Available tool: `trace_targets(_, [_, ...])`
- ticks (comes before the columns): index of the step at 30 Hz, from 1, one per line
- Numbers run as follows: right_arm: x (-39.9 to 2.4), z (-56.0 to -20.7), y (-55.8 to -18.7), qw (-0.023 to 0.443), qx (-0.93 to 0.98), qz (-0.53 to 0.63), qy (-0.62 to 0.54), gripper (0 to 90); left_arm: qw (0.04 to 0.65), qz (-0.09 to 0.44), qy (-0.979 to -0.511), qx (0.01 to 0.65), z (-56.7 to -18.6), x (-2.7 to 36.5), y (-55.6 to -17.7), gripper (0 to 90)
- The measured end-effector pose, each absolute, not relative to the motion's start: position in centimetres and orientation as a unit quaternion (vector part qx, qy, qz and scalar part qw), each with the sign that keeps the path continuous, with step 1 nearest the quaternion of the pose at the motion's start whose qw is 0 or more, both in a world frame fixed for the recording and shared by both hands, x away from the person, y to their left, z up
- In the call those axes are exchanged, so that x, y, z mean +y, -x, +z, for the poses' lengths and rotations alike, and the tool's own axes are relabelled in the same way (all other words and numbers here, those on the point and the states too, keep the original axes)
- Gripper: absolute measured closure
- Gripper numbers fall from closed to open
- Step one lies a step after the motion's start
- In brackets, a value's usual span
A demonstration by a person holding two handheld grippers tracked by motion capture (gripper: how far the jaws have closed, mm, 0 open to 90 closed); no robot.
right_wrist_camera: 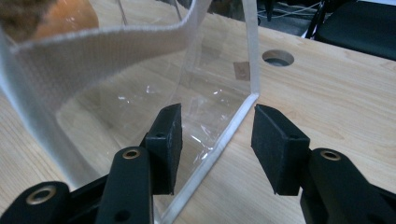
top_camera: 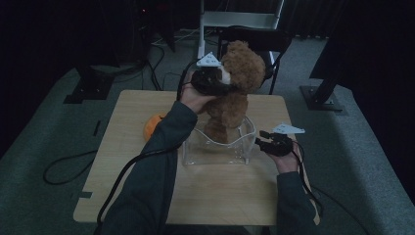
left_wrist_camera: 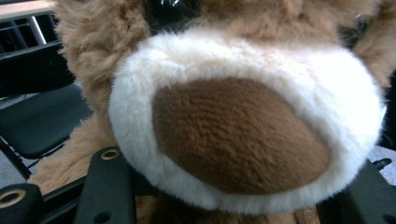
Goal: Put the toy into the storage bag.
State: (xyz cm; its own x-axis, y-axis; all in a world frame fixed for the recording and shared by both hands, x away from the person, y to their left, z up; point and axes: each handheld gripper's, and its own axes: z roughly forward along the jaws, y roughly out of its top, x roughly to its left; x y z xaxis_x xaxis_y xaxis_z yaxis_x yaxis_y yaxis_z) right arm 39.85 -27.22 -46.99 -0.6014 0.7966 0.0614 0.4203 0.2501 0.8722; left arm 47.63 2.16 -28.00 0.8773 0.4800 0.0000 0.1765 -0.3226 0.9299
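A brown teddy bear [top_camera: 240, 83] stands upright with its legs inside a clear plastic bag [top_camera: 247, 128] on the wooden table [top_camera: 220, 196]. My left gripper [top_camera: 222, 83] is shut on the bear's head, and the white muzzle with its brown nose [left_wrist_camera: 243, 130] sits squeezed between the jaws of the left gripper [left_wrist_camera: 238, 161]. My right gripper [top_camera: 262, 142] is at the bag's right corner. In the right gripper view the right gripper [right_wrist_camera: 217, 130] is open, and the bag's corner seam [right_wrist_camera: 233, 121] runs between the pads without touching them. The white band along the bag's rim [right_wrist_camera: 116, 60] curves above.
An orange round thing [top_camera: 152, 126] lies on the table left of the bag, partly behind my left sleeve. A black chair [top_camera: 259, 39] stands behind the table's far edge. The tabletop has a round hole [right_wrist_camera: 278, 57] beyond the bag. Cables trail over the dark floor.
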Motion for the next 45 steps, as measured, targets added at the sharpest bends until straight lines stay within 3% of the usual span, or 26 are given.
trace_targets(17, [-27.1, -47.3, -39.7, 0.201, 0.760, 0.472, -0.399, 52.5, 0.534, 0.163, -0.803, 0.208, -28.4, 0.9, -48.2, 43.4])
trace_targets(45, [-27.2, -47.5, -39.6, 0.199, 0.759, 0.472, -0.402, 52.5, 0.494, 0.137, -0.840, 0.178, -31.0, 0.9, -47.8, 41.5])
